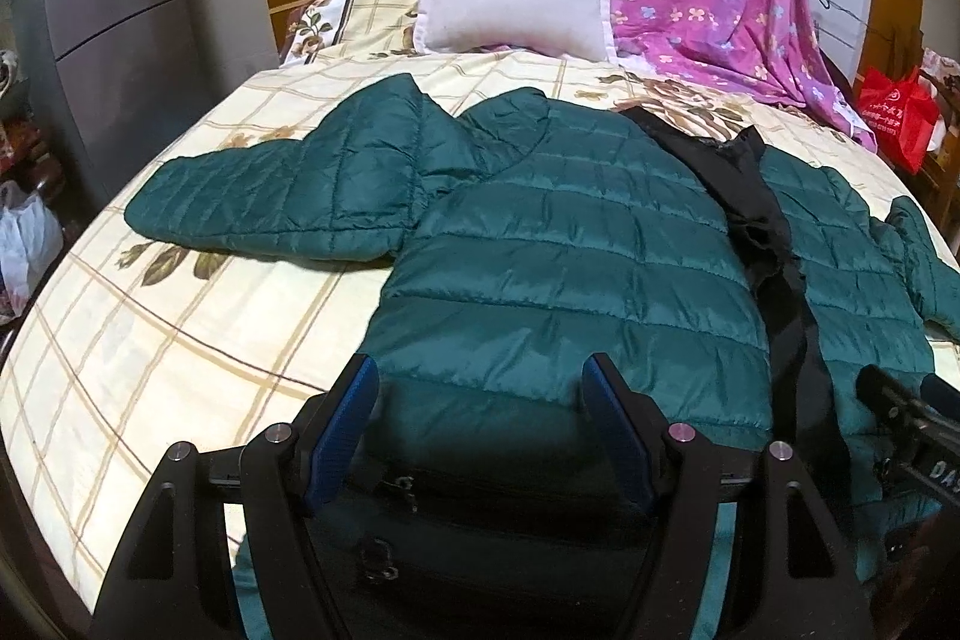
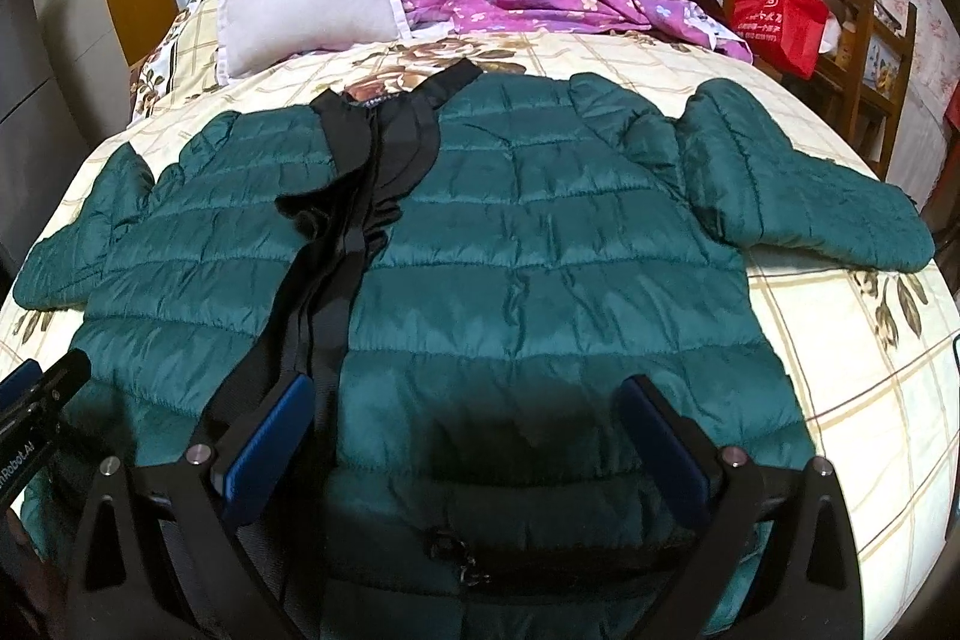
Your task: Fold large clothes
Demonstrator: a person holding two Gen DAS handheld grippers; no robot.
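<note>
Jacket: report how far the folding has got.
Done: the jacket lies spread flat on the bed, front open, sleeves out to both sides. In hand: nothing; the left gripper and right gripper hover open over the hem. Left: every fold, sleeves and body.

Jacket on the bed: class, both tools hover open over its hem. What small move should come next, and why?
Probably lower the left tool and close it on the hem of the jacket near its left edge. The jacket lies spread flat and unfolded on the bed, sleeves out, and both tools, the right tool too, are open and hold nothing.
</note>
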